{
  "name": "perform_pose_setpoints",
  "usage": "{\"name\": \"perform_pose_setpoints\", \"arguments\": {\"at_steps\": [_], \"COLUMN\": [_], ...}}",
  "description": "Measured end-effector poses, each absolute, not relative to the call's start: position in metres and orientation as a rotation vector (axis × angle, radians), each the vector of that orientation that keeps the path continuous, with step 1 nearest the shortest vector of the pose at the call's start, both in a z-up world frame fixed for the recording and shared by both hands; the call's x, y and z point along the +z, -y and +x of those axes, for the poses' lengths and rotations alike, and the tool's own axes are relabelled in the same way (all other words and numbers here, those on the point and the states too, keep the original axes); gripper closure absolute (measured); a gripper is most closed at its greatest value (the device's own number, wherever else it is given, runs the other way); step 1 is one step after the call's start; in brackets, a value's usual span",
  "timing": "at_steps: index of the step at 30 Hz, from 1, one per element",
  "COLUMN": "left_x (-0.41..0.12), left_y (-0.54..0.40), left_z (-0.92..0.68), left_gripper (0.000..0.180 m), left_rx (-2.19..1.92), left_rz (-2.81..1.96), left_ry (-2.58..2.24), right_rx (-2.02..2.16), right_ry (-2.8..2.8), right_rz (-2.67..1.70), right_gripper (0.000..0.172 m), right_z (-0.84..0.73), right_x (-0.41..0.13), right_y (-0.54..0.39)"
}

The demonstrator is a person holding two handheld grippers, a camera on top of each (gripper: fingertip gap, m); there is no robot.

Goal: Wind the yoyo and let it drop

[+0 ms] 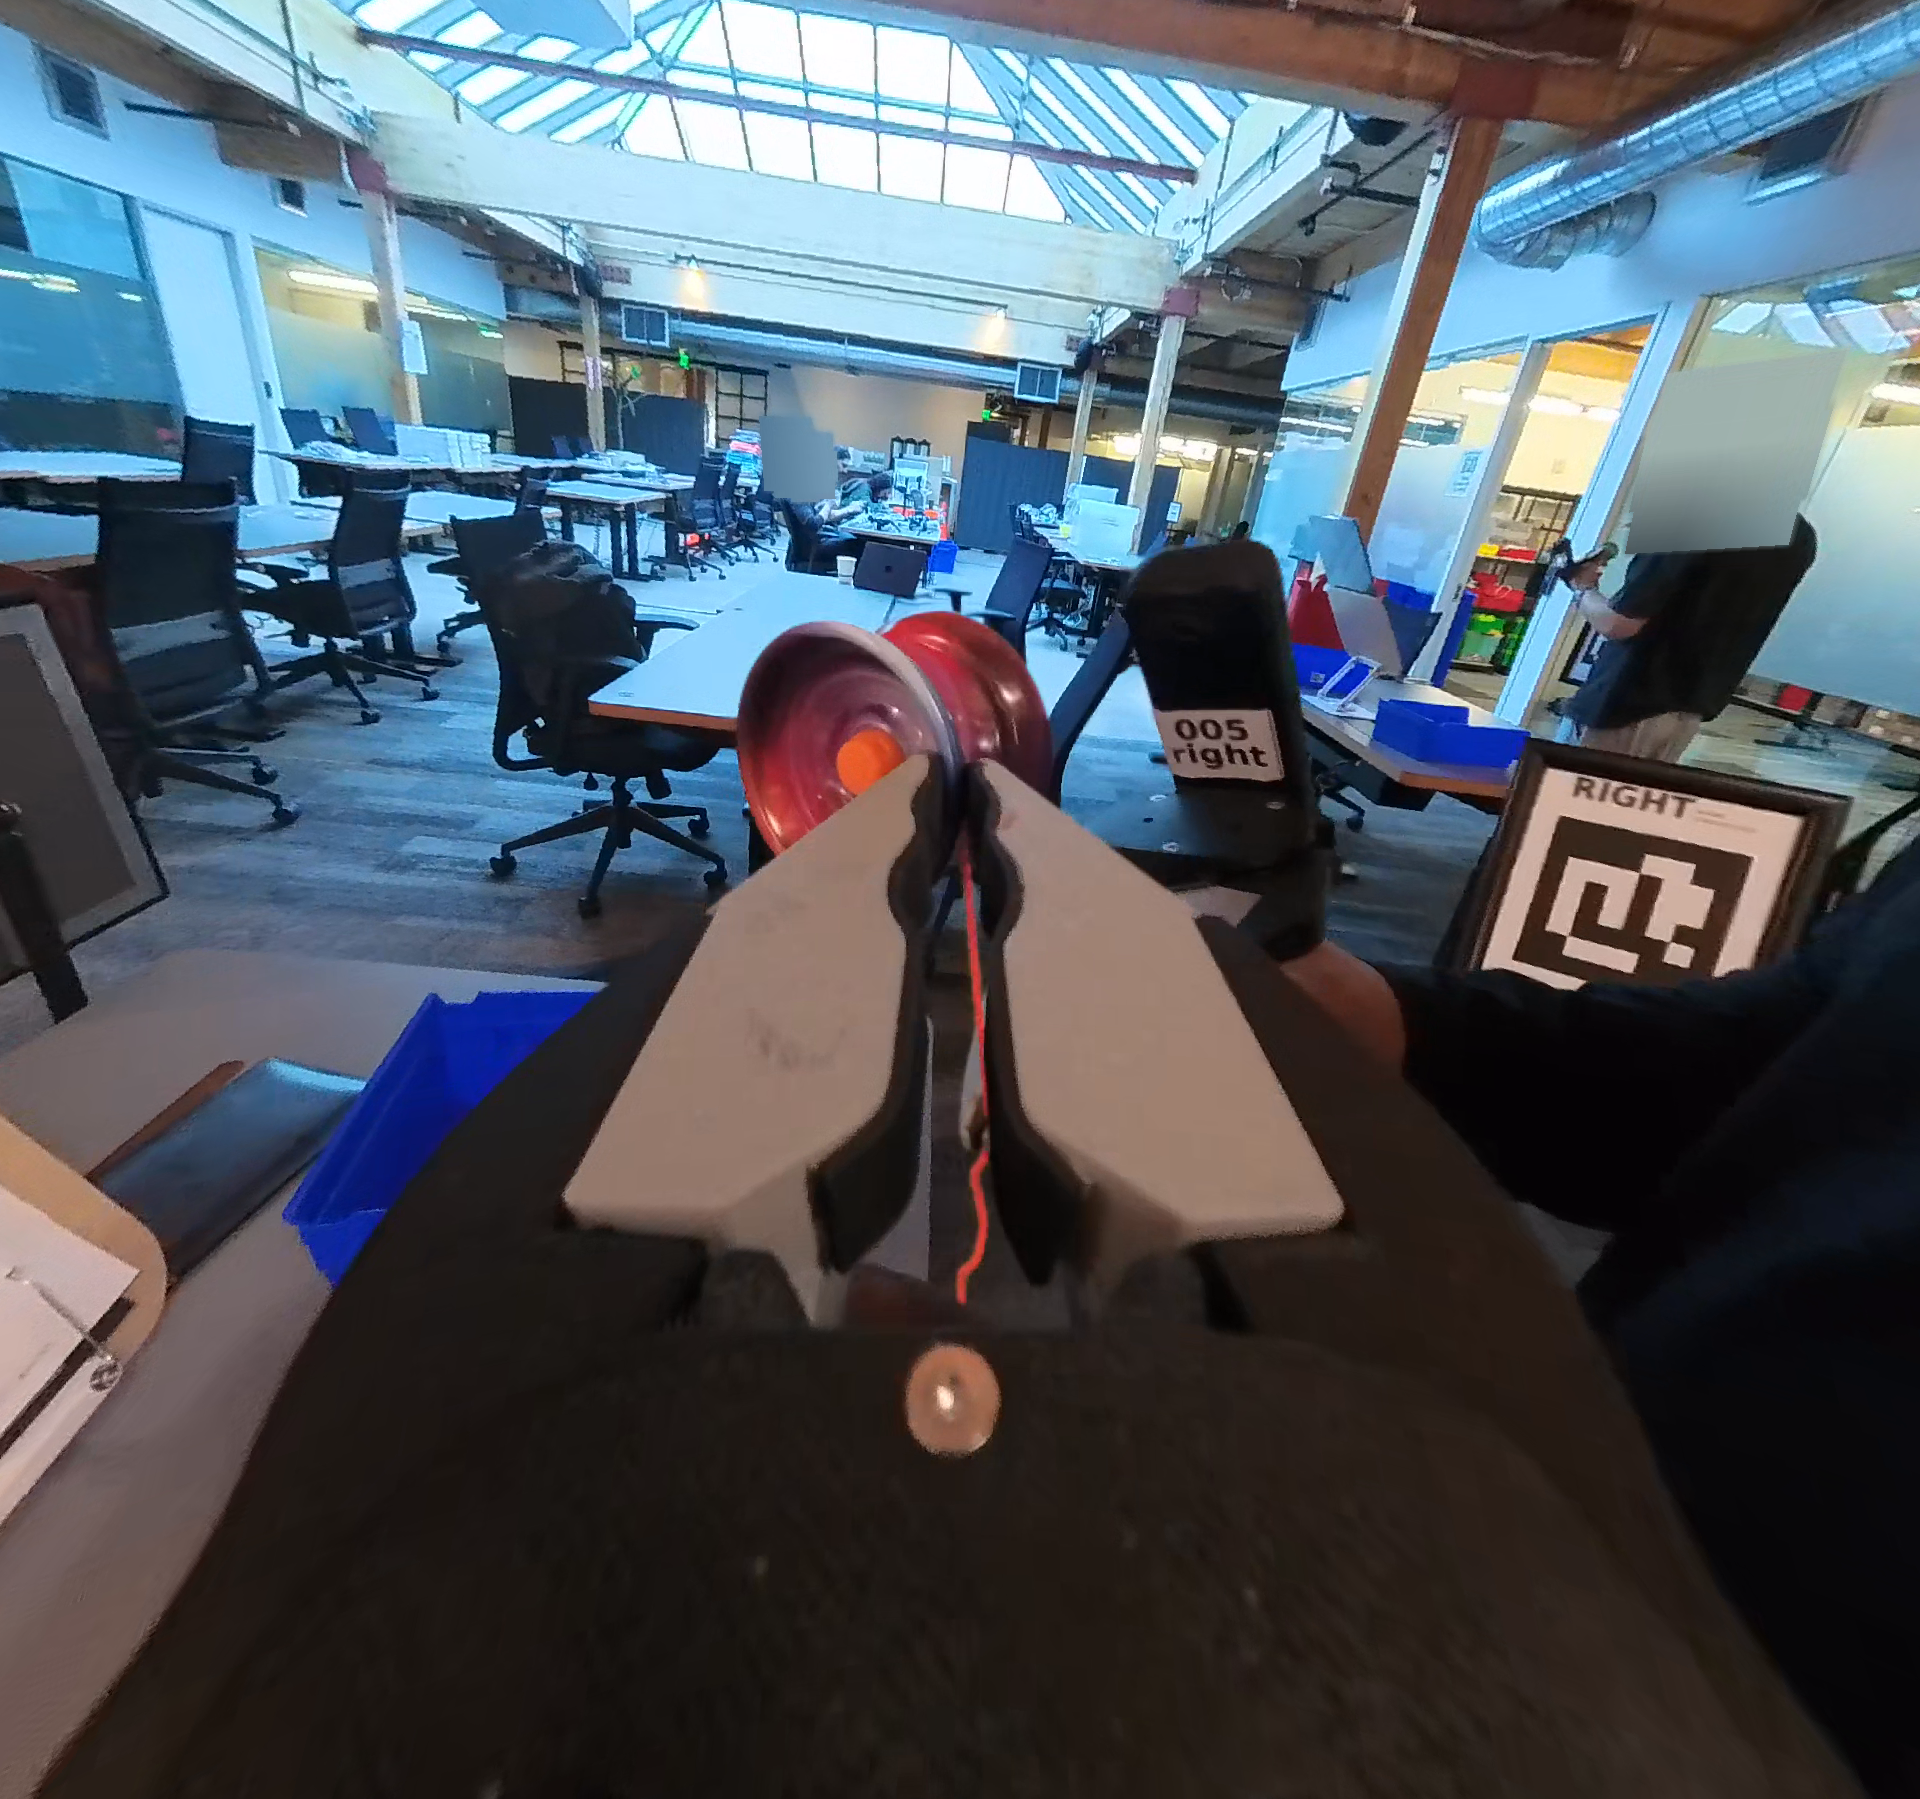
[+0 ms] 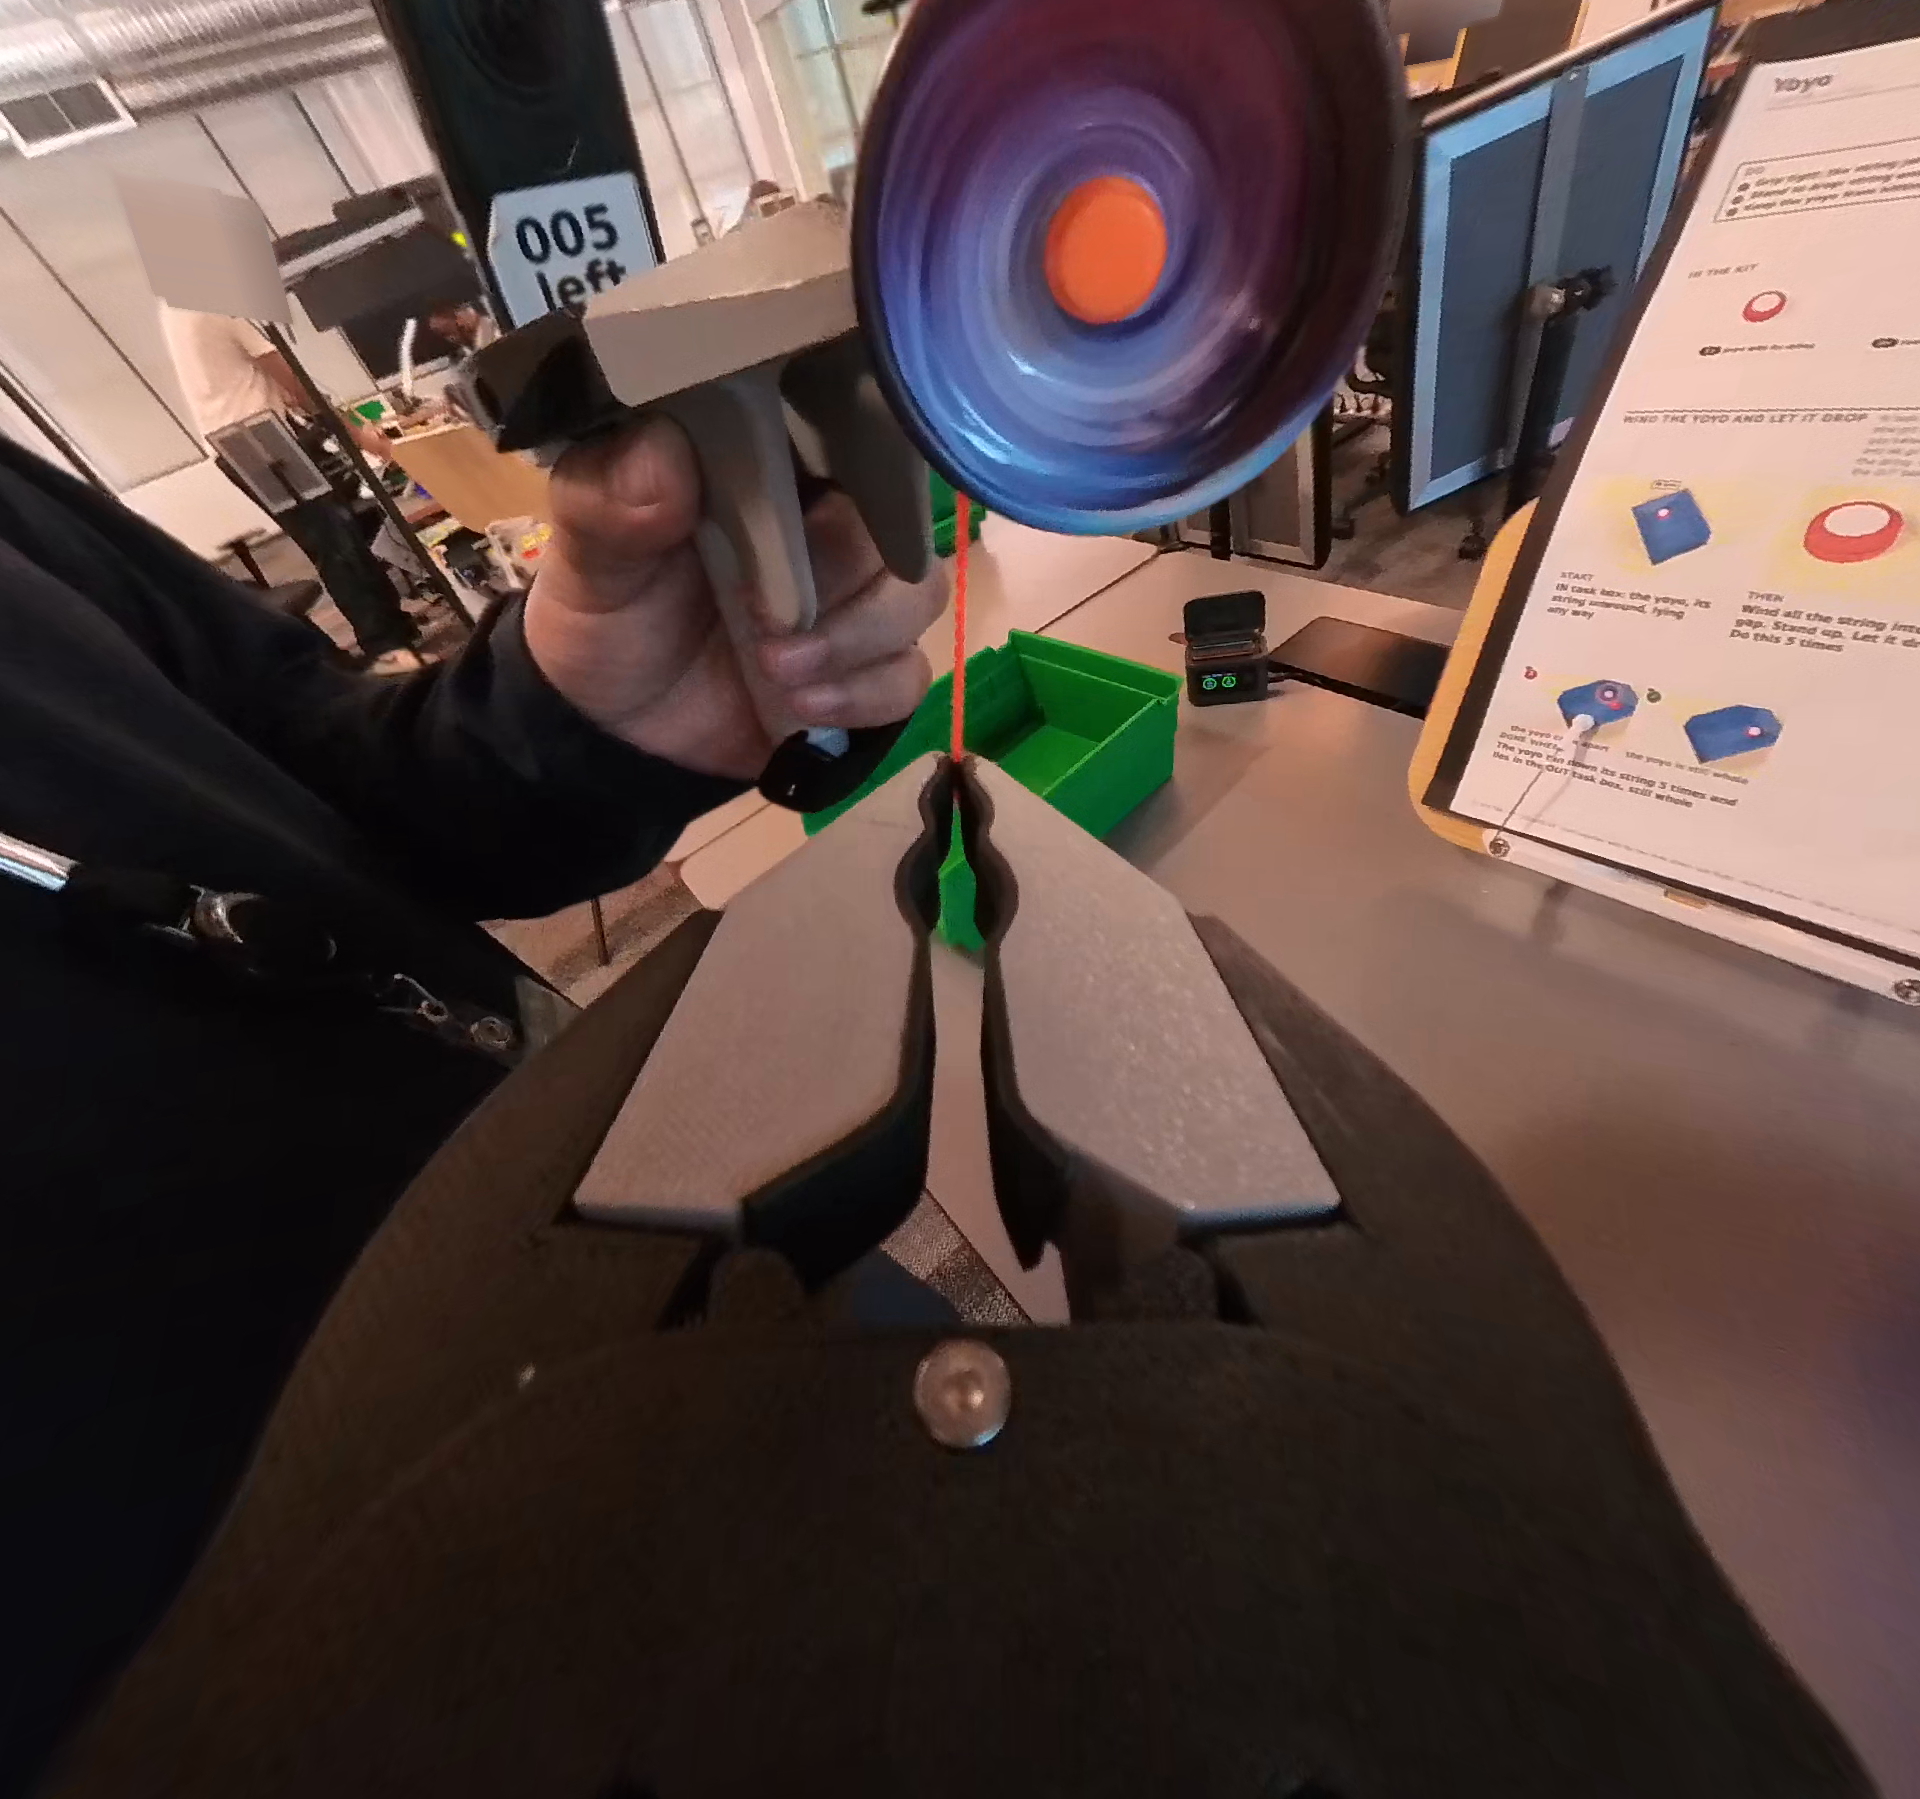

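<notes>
In the left wrist view, the left gripper point(image 1: 953, 773) is clamping the red string point(image 1: 968, 928), fingertips together in the groove of the yoyo point(image 1: 878, 726), a red-purple flared disc with an orange hub held above the worktop point(image 1: 727, 637).

In the right wrist view, the right gripper point(image 2: 956, 764) is pinching the string point(image 2: 958, 627) taut below the streaked yoyo point(image 2: 1127, 211). Winding seems underway; the next move likely calls for keeping tension.

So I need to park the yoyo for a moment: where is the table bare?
Bare grey table lies between the green bin and the instruction board. Behind the bin, the small black device and a dark pad crowd it.
</notes>
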State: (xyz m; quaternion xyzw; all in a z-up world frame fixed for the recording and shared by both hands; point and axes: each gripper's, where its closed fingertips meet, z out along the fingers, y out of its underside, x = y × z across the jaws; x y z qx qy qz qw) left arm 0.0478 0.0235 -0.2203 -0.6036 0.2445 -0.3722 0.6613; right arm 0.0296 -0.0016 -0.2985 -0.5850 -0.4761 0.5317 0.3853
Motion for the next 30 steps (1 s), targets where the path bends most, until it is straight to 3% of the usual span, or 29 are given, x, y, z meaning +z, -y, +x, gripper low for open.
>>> {"name": "perform_pose_setpoints", "arguments": {"at_steps": [30], "left_x": [-0.231], "left_y": [-0.034], "left_z": [0.062], "left_gripper": [0.18], "left_rx": [-1.068], "left_rz": [-1.413], "left_ry": [-0.627], "right_rx": [1.373], "right_ry": [1.099], "right_rz": [-1.516], "right_gripper": [0.172], "right_z": [0.037], "right_x": [-0.306], "right_y": [0.001]}}
